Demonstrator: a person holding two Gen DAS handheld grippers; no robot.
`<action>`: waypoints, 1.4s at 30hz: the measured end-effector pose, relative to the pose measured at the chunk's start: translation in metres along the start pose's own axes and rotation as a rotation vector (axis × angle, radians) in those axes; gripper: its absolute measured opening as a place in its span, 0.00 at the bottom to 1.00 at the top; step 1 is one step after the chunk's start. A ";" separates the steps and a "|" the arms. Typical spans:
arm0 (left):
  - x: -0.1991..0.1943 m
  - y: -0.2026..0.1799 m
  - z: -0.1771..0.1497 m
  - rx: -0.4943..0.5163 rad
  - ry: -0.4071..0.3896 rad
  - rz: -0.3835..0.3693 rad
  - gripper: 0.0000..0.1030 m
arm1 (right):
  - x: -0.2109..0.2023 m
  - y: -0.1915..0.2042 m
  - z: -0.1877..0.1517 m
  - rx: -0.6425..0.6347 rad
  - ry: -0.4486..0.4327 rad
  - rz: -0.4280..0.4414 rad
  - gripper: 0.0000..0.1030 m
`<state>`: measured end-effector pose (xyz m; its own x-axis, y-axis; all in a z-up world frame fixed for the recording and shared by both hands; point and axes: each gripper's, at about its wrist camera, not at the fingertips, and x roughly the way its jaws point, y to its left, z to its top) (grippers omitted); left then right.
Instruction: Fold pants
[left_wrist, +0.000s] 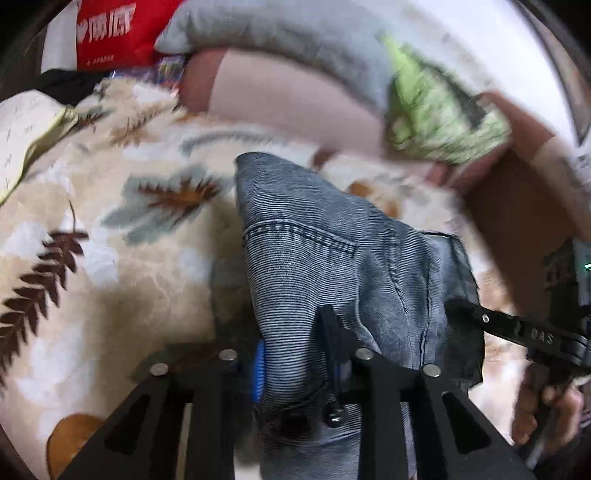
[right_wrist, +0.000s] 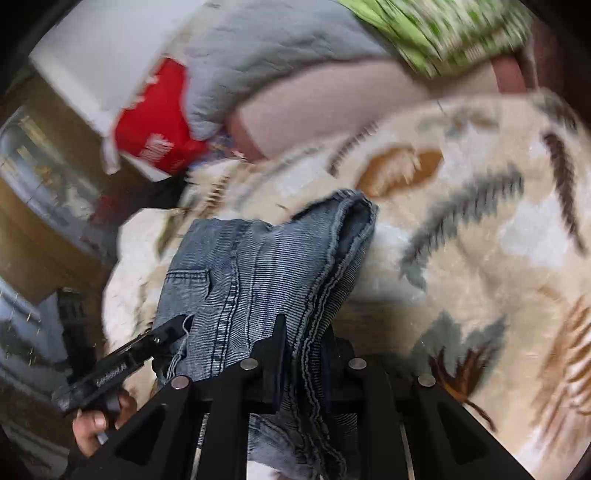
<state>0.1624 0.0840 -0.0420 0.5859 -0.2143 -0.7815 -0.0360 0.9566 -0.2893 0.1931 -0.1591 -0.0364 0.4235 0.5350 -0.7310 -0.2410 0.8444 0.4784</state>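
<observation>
Blue-grey denim pants (left_wrist: 314, 229) hang bunched above a cream blanket with a leaf print (left_wrist: 110, 221). In the left wrist view my left gripper (left_wrist: 291, 332) is shut on a thick fold of the denim, which fills the gap between its fingers. My right gripper (left_wrist: 456, 308) comes in from the right and pinches the dark edge of the same cloth. In the right wrist view the pants (right_wrist: 258, 251) drape forward, with a stitched seam edge caught in my right gripper (right_wrist: 304, 328), which is shut on it. My left gripper (right_wrist: 177, 328) bites the cloth's left edge there.
A grey pillow (left_wrist: 277, 33), a pink sheet (left_wrist: 288, 99) and a green patterned cloth (left_wrist: 436, 110) lie at the far side of the bed. A red bag (right_wrist: 155, 129) sits beyond the pillow. A hand (right_wrist: 92, 424) holds the left gripper's handle. Furniture (right_wrist: 40, 206) stands off the bed's left edge.
</observation>
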 end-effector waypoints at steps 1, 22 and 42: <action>0.015 0.002 -0.004 0.020 0.038 0.052 0.46 | 0.018 -0.004 -0.004 0.001 0.040 -0.057 0.20; -0.088 -0.030 -0.062 0.116 -0.170 0.248 0.89 | -0.061 0.048 -0.095 -0.254 -0.132 -0.404 0.91; -0.133 -0.050 -0.110 0.135 -0.138 0.239 0.98 | -0.111 0.074 -0.160 -0.328 -0.119 -0.514 1.00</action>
<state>-0.0027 0.0430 0.0151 0.6788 0.0402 -0.7332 -0.0835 0.9962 -0.0228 -0.0116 -0.1524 0.0024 0.6463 0.0675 -0.7600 -0.2288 0.9674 -0.1086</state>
